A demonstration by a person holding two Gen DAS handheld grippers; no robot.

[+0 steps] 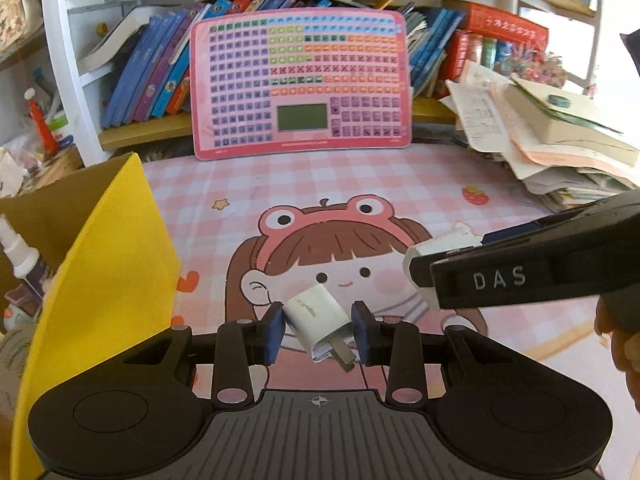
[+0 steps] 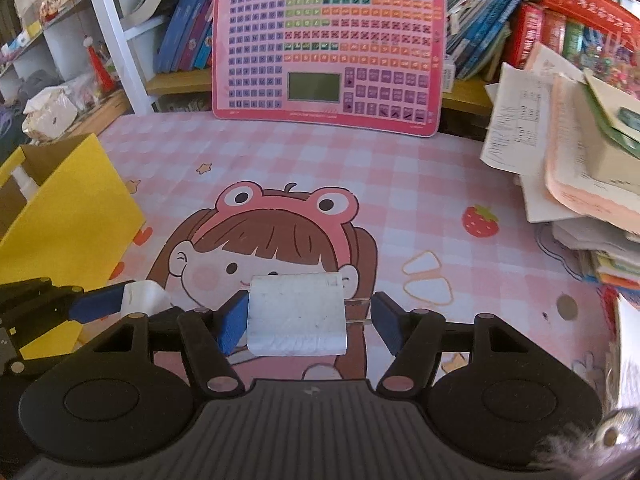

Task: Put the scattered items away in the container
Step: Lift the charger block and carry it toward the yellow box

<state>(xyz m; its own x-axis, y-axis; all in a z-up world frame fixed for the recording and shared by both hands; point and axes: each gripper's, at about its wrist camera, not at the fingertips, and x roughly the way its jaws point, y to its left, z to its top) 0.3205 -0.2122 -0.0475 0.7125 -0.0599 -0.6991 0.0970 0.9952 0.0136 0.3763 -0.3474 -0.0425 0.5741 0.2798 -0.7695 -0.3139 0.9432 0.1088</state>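
Note:
A small white plug charger [image 1: 316,322] hangs above the mat, tilted with its prongs toward the camera; my left gripper [image 1: 318,326] is shut on it, blue pads on both sides. My right gripper [image 2: 308,320] is shut on a larger white charger [image 2: 296,312]: the left pad presses its body and the right pad meets its prongs. That charger [image 1: 440,248] also shows in the left wrist view, at the right. The yellow cardboard box [image 1: 112,260] [image 2: 68,216] stands open at the left, close beside the left gripper. Both chargers are off the mat.
A white spray bottle [image 1: 20,256] stands inside the box. A pink button-board toy [image 2: 328,48] leans against the bookshelf at the back. A messy pile of papers and books [image 2: 568,168] fills the right side. The pink checked cartoon mat [image 2: 360,168] covers the desk.

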